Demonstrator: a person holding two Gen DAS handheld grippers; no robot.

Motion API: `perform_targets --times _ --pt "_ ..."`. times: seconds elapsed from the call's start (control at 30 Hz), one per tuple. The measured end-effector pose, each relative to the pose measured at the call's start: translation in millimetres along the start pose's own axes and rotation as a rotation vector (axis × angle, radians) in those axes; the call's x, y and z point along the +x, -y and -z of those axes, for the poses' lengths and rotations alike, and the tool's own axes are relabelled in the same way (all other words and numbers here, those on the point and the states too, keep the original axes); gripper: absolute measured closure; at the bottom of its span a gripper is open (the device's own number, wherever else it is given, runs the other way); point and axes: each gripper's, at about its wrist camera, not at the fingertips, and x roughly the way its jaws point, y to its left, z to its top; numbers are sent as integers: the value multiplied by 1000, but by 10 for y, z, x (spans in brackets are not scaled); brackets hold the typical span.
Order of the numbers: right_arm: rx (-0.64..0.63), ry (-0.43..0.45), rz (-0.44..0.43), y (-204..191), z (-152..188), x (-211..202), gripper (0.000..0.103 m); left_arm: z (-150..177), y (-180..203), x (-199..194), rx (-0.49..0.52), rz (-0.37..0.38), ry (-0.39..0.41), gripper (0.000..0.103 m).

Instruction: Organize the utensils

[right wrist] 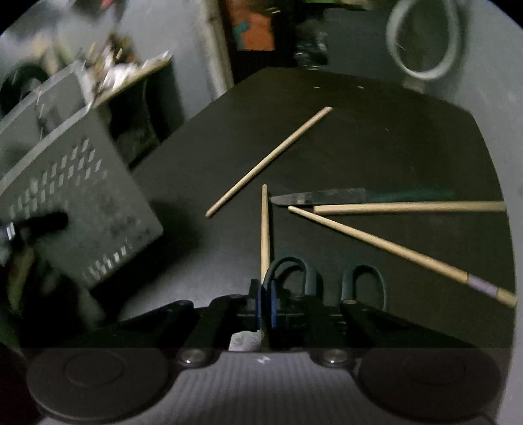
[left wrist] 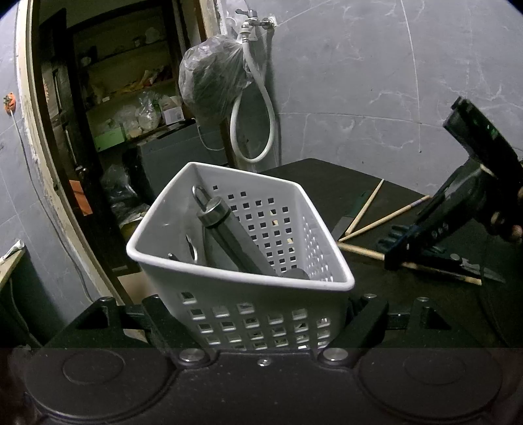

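My left gripper [left wrist: 253, 318] is shut on the white perforated basket [left wrist: 261, 314] and holds it tilted over the table's left edge. Inside it lie a steel-handled utensil [left wrist: 228, 232] and other metal pieces. The basket also shows in the right wrist view [right wrist: 78, 196]. My right gripper [right wrist: 265, 305] is shut on a wooden chopstick [right wrist: 264, 225], low over the black table [right wrist: 359, 130]. It also shows from the left wrist view [left wrist: 397, 258]. Three more chopsticks [right wrist: 271, 160] [right wrist: 408, 206] [right wrist: 392, 248], a green-handled knife [right wrist: 327, 197] and dark scissors [right wrist: 362, 284] lie on the table.
A grey tiled wall [left wrist: 359, 81] with a tap [left wrist: 251, 19], a white hose [left wrist: 251, 130] and a hanging plastic bag [left wrist: 212, 81] stands behind the table. A doorway with cluttered shelves [left wrist: 124, 98] opens at the left.
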Motion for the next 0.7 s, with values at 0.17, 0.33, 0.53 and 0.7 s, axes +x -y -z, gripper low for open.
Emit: perform_targets --times 0.17,0.33,0.53,0.7 --pt "148 84 -60 258 10 -180 97 8 0 18 4 1 0 20" --pt "270 153 -114 491 34 -331 97 14 -8 21 3 1 0 20" --pt "459 233 -215 792 139 -316 97 11 -5 19 4 0 -1 20" --pt "571 273 -265 937 182 -173 97 13 -1 19 5 -1 -1 20"
